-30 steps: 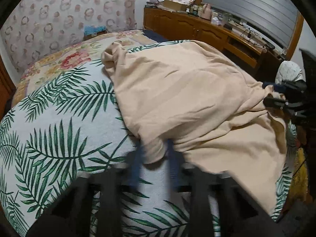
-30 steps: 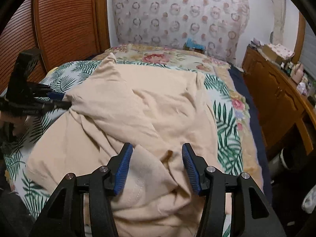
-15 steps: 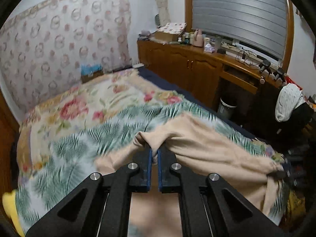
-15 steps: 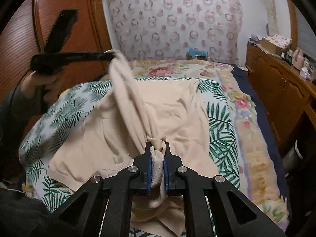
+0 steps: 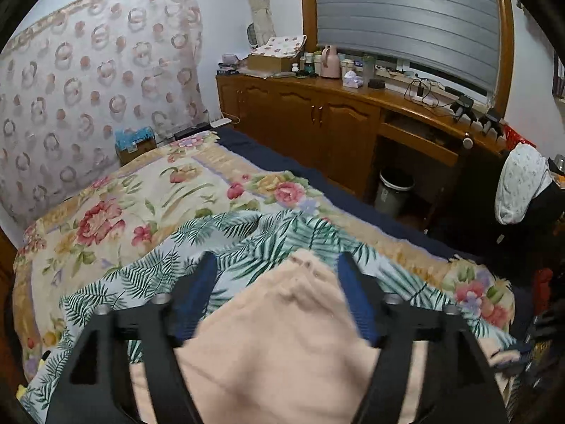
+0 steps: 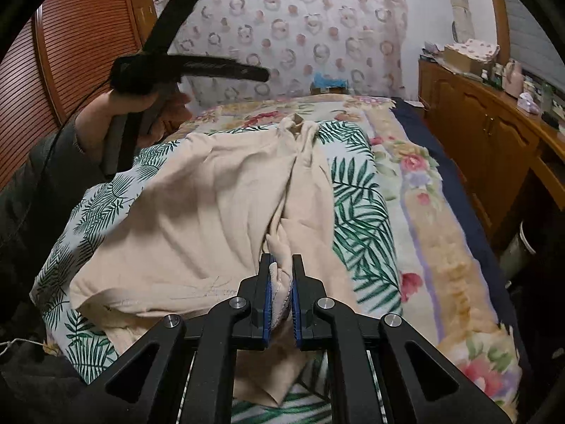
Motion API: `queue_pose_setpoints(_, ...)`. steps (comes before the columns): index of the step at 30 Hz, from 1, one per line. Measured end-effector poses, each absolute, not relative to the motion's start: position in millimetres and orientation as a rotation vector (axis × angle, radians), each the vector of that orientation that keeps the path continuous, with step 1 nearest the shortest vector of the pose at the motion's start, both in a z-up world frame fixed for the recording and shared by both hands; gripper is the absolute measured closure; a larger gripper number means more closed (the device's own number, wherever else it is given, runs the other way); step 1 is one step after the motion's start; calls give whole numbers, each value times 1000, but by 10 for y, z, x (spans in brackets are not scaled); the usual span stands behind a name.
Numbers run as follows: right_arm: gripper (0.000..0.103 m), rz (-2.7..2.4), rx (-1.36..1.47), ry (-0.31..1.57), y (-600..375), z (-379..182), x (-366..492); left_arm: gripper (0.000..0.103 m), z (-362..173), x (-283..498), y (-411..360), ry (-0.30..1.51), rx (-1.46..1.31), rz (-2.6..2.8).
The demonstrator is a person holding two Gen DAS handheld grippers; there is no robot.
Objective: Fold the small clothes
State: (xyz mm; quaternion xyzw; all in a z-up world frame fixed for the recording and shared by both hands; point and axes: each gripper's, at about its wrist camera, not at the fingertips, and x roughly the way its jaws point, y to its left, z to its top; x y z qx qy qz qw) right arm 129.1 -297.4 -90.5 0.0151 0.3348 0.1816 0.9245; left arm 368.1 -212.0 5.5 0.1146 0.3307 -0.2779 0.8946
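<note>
Right gripper (image 6: 281,284) is clamped on a bunched fold of the beige garment (image 6: 197,219) at 6 o'clock. The garment lies spread over the palm-print sheet (image 6: 360,212). Left gripper (image 5: 273,296), its jaws opening, holds nothing. Bin (image 5: 393,190) at 2 o'clock, contents unseen.

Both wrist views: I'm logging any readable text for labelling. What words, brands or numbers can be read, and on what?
None can be read.
Bottles and boxes on the wooden cabinet: labels too small and blurred.
Blue box at the bed's head: print illegible.
Peach garment: no visible print.
</note>
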Motion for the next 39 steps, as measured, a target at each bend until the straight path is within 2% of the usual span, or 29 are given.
queue_pose_setpoints(2,94,368,30,681,-3004,-855,1284,26,22,3660,-1979,695,243,-553)
queue_pose_setpoints(5,80,340,9,661,-3038,-750,1314,26,-49,3674,-1766,714,235,-512)
queue_pose_setpoints(11,76,346,-77,610,-2902,-443,1731,26,-251,3704,-1280,757,215,-426)
queue_pose_setpoints(16,75,411,-148,632,-2551,-341,2408,26,-405,3728,-1016,785,204,-382)
queue_pose_setpoints(22,73,456,-230,736,-2105,-546,3221,26,-670,3785,-755,844,197,-329)
queue_pose_setpoints(30,73,444,-317,830,-1803,-733,3761,26,-904,3852,-624,893,176,-323)
queue_pose_setpoints(31,74,447,-323,828,-1804,-703,3793,26,-911,3853,-615,892,170,-326)
queue_pose_setpoints(32,94,451,-329,818,-1802,-691,3794,26,-920,3855,-603,892,158,-330)
queue_pose_setpoints(33,100,459,-332,810,-1797,-683,3801,26,-924,3856,-591,893,147,-332)
queue_pose_setpoints(39,101,326,-263,735,-2109,-527,3713,23,-950,3882,-570,907,115,-345)
